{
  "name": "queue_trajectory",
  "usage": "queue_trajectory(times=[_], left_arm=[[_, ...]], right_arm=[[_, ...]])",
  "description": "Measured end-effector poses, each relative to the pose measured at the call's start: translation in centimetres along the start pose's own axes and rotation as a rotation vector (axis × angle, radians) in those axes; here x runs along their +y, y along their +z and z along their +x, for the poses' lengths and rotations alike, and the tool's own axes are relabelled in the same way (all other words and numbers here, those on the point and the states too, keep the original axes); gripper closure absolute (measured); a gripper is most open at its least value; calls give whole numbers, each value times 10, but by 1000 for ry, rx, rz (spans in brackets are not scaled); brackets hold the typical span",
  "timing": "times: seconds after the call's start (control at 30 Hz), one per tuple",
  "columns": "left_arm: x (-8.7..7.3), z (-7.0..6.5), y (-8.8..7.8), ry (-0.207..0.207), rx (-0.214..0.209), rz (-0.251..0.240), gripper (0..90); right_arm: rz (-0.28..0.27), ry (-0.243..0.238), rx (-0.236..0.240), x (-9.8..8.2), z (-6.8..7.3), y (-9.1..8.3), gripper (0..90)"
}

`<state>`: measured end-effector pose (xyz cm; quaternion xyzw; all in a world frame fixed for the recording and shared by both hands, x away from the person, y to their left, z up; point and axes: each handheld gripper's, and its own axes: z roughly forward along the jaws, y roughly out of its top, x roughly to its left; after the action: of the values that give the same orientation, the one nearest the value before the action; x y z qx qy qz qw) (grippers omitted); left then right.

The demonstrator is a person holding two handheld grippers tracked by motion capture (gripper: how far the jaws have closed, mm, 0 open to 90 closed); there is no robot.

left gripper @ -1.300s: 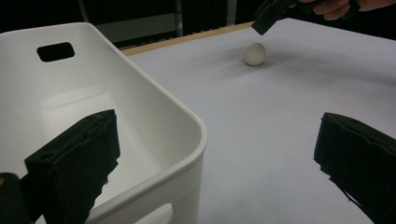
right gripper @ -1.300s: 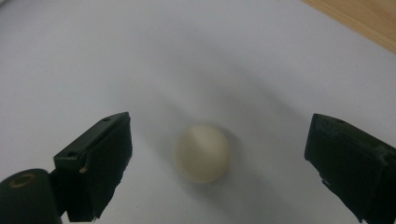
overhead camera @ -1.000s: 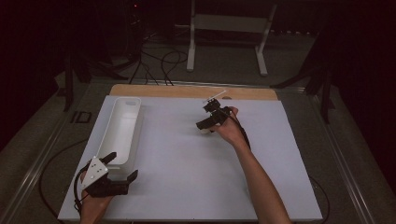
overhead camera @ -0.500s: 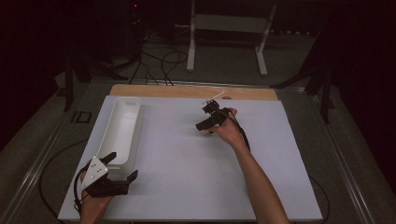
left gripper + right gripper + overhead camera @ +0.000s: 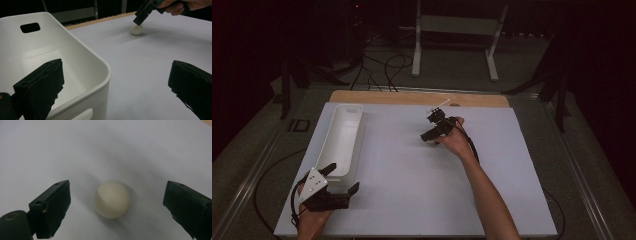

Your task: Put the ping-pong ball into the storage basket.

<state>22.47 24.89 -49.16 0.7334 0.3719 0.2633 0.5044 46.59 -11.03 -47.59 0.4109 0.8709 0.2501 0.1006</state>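
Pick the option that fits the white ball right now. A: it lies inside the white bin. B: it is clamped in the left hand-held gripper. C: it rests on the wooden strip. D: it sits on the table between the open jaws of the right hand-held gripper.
D: the ball lies on the table, gaps either side, within the right hand-held gripper.

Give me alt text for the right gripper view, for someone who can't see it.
A small, round, cream-white ball rests on a plain white table surface, centred between the two wide-open black jaws of the right gripper, neither of which touches it. A faint shadow surrounds the ball.
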Motion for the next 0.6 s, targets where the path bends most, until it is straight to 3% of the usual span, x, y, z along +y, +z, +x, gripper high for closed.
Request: queue_trajectory(times=[0.6], left_arm=[[0, 0, 0, 2, 2, 2, 9]], right_arm=[[43, 9, 2, 0, 3, 10, 73]])
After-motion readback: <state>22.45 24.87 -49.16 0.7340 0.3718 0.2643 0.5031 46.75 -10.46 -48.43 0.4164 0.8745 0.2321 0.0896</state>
